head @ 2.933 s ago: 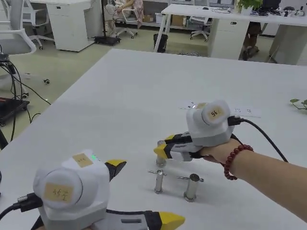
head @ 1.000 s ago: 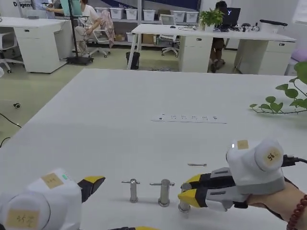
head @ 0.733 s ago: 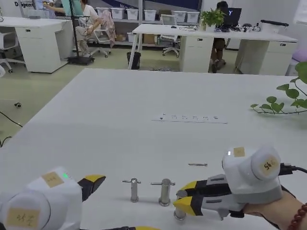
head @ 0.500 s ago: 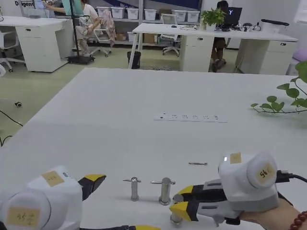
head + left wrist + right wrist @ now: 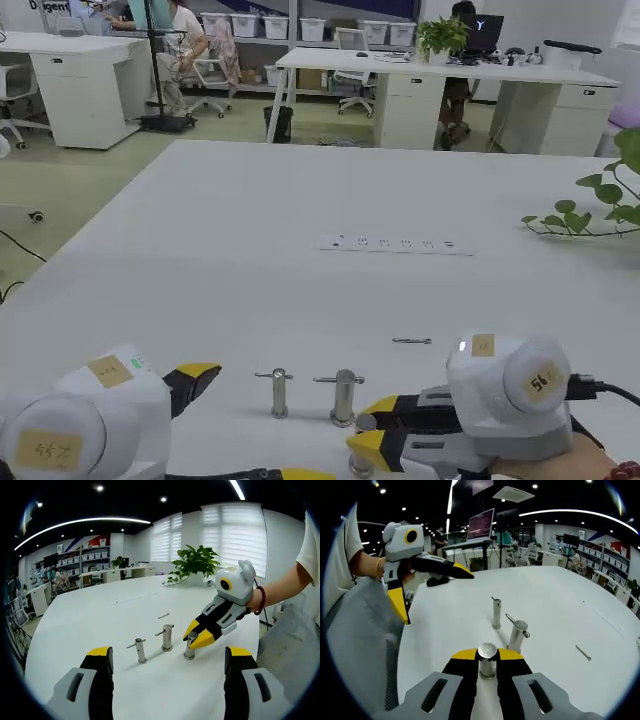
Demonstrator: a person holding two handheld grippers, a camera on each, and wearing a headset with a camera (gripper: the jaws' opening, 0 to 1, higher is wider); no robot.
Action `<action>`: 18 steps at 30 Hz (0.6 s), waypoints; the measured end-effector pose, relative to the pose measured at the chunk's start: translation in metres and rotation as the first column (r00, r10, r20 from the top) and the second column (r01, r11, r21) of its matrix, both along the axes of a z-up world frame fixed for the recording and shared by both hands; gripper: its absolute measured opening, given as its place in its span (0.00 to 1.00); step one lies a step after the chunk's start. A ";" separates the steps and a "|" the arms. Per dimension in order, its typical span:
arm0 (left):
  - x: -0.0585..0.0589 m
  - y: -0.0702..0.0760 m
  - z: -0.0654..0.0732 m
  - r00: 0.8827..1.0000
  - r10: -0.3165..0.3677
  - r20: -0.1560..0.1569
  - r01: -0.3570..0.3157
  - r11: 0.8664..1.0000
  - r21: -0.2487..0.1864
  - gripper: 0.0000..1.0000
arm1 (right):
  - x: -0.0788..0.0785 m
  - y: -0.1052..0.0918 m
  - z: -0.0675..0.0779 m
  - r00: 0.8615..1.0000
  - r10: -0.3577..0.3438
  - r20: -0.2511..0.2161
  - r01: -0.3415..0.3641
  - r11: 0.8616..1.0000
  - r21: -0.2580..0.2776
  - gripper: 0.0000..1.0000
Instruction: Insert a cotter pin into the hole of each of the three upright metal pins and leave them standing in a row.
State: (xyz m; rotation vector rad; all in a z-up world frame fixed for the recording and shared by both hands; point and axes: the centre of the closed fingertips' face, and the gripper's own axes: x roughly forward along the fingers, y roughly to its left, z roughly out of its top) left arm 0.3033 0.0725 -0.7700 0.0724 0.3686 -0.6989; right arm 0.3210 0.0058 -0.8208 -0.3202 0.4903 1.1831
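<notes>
Table (image 5: 250,220), white.

Metal pins: three, all upright, in a rough row close to the table's near edge.
- Left pin (image 5: 279,394): one fitted cotter pin (image 5: 268,376) crosswise through its head.
- Middle pin (image 5: 344,399): a second fitted cotter pin (image 5: 325,380), also crosswise.
- Third pin (image 5: 487,664): right end of the row, a little nearer the edge than the other two. Cannot tell whether its foot touches the table.

Cotter pins: three in total. Two are fitted. One loose cotter pin (image 5: 411,341) lies flat farther in from the near edge, behind the row and apart from it.

Grippers: two.
- Right gripper (image 5: 487,655): jaws drawn narrow, pressed to both sides of the third pin just under its cap.
- Left gripper (image 5: 168,655): jaws spread wide with nothing between them. It hangs over the near edge, left of the row and well apart from the pins.

Other: one power strip (image 5: 395,244) at mid-table; one plant (image 5: 600,205) at the right edge.
</notes>
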 end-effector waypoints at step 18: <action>-0.003 -0.004 -0.002 1.000 -0.012 -0.002 0.012 1.000 0.007 0.92 | -0.002 -0.002 0.002 1.000 -0.024 0.002 0.024 0.999 0.030 0.17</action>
